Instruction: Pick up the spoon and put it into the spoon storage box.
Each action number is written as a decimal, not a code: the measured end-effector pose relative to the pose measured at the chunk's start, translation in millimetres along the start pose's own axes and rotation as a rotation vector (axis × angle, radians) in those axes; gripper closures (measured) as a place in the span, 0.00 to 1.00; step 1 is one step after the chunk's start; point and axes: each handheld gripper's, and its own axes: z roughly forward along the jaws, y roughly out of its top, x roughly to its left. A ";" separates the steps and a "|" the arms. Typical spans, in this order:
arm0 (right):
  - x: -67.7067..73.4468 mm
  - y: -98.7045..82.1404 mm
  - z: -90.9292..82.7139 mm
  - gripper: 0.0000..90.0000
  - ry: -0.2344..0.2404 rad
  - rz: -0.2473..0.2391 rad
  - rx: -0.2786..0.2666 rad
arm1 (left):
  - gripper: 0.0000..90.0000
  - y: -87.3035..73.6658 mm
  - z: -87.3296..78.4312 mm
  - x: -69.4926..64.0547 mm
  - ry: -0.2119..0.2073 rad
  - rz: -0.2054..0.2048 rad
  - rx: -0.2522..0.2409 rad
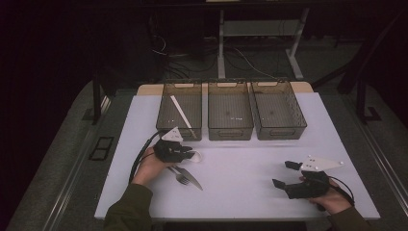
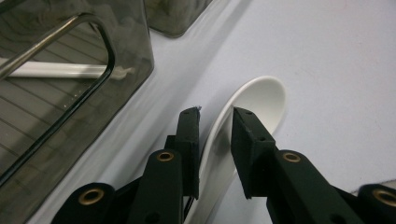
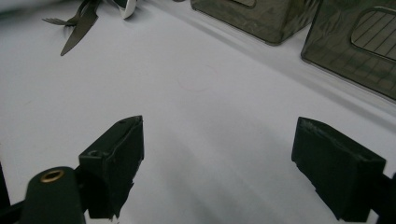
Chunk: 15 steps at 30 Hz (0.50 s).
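Note:
A white spoon (image 2: 261,98) lies on the white table cover, its bowl pointing away from the left gripper's camera. My left gripper (image 2: 215,112) has its two black jaws closed against the sides of the spoon's handle, low to the table. In the high view this gripper (image 1: 190,154) sits just in front of the left bin, with the spoon (image 1: 196,155) poking out to its right. My right gripper (image 1: 282,173) rests near the table's front right, jaws wide apart. Nothing lies between them in the right gripper view (image 3: 217,135).
Three smoky clear bins stand in a row at the back: left (image 1: 163,108), middle (image 1: 230,129), right (image 1: 278,131). A white stick (image 1: 180,110) lies in the left bin. A fork (image 1: 180,177) and a knife (image 1: 192,180) lie beside the left hand.

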 end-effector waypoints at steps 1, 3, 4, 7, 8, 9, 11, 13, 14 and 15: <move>0.0 0.0 0.0 0.19 0.000 -0.001 0.000 | 0.82 0.2 0.0 -0.8 0.000 0.005 -0.002; 0.3 0.1 -0.1 0.19 -0.001 0.001 0.000 | 0.84 1.2 0.6 -2.6 0.000 0.017 -0.010; 0.3 0.1 -0.2 0.19 -0.001 0.001 0.000 | 0.85 1.9 0.5 -3.2 0.002 0.029 -0.007; 0.2 0.1 -0.2 0.19 -0.001 0.001 0.000 | 0.88 4.1 1.0 -5.6 0.011 0.055 -0.009; 0.2 0.1 -0.3 0.19 -0.001 0.001 0.000 | 0.89 5.1 1.0 -6.3 0.016 0.068 -0.009; 0.2 0.1 -0.3 0.19 0.000 0.001 -0.001 | 0.91 5.8 1.4 -7.9 0.024 0.072 -0.014; 0.2 0.1 -0.4 0.19 0.000 0.000 -0.001 | 0.92 8.1 2.1 -10.3 0.044 0.097 -0.010; 0.2 0.1 -0.5 0.19 -0.001 0.000 -0.001 | 0.93 10.0 2.4 -12.7 0.064 0.121 -0.007; 0.2 0.1 -0.5 0.19 0.000 0.000 -0.001 | 0.93 11.2 2.3 -13.6 0.071 0.130 -0.007; 0.2 0.1 -0.4 0.19 0.000 0.000 -0.001 | 0.93 12.4 2.0 -14.4 0.074 0.134 -0.014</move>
